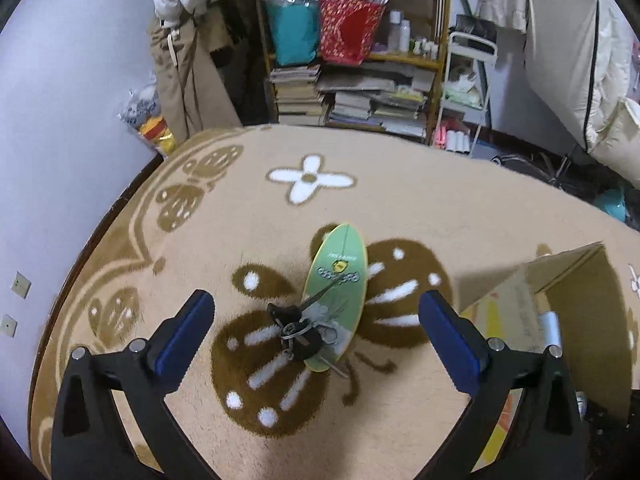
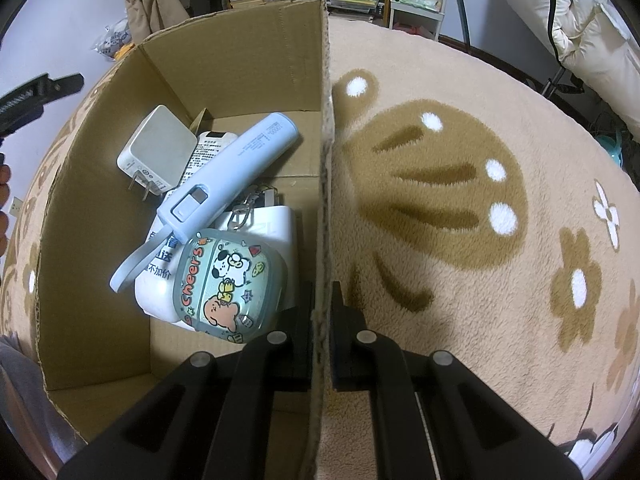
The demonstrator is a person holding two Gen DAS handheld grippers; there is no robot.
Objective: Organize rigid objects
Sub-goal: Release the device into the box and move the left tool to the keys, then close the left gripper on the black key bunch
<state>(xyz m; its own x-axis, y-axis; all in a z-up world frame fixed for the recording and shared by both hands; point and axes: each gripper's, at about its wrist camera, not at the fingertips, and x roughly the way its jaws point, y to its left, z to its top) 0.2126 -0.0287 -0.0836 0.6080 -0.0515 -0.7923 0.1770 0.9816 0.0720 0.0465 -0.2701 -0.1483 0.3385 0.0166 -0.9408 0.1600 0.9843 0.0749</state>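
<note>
A green oval card (image 1: 338,280) lies on the beige rug with a bunch of keys on a black fob (image 1: 298,330) on top of it. My left gripper (image 1: 316,312) hovers above them, open wide, its blue pads on either side. The cardboard box (image 1: 560,280) stands to the right. My right gripper (image 2: 322,320) is shut on the box's right wall (image 2: 322,160). Inside the box lie a light blue power bank (image 2: 236,168), a white charger (image 2: 158,150), a cartoon "Cheers" case (image 2: 228,280) and white adapters (image 2: 276,224).
The patterned rug (image 1: 360,200) covers the surface. A bookshelf (image 1: 360,60) with books and bags stands behind, and a white cart (image 1: 464,88) beside it. A wall (image 1: 60,120) is at left. Bedding (image 2: 580,32) lies at far right. The left gripper's finger (image 2: 40,88) shows by the box.
</note>
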